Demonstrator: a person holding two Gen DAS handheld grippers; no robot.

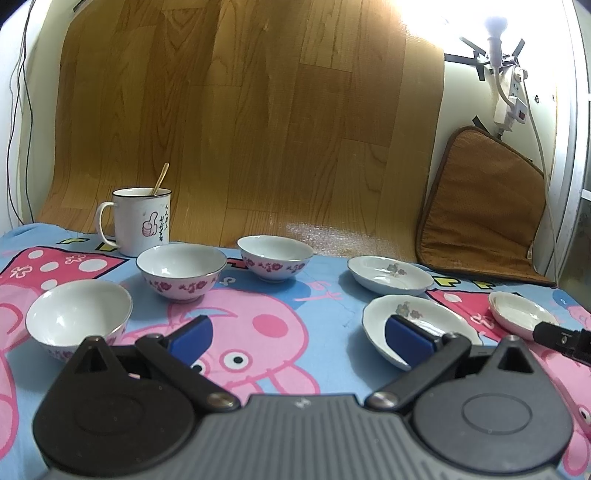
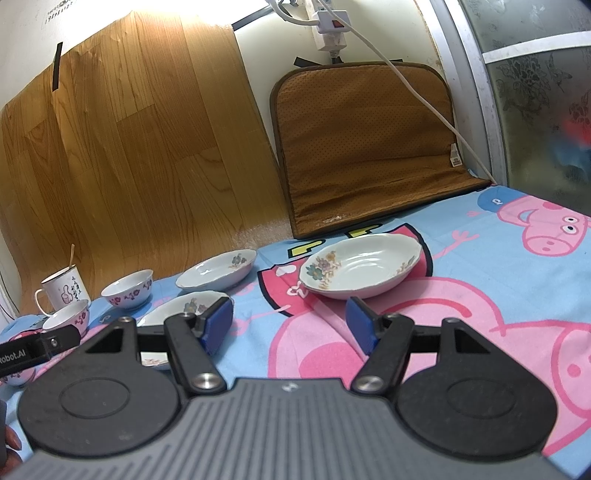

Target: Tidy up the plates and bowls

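Observation:
In the left wrist view three white bowls with pink flowers stand on the cartoon cloth point(image 1: 332, 295): a near-left bowl point(image 1: 79, 317), a middle bowl point(image 1: 181, 271) and a far bowl point(image 1: 275, 258). To the right lie a far flowered plate point(image 1: 389, 275), a near plate point(image 1: 424, 317) and a small plate point(image 1: 522, 314). My left gripper point(image 1: 301, 338) is open and holds nothing; its right finger overlaps the near plate. My right gripper point(image 2: 289, 325) is open with only cloth between its fingers, just short of a scalloped flowered plate point(image 2: 362, 269). Further left are two other plates point(image 2: 218, 273) point(image 2: 173, 312).
A white mug point(image 1: 142, 221) with a spoon stands behind the bowls. A brown cushion point(image 2: 369, 147) and a wood-patterned sheet point(image 1: 240, 110) lean on the back wall. A power strip point(image 2: 330, 26) and its cable hang above the cushion. A glass door frame point(image 2: 476, 92) bounds the right side.

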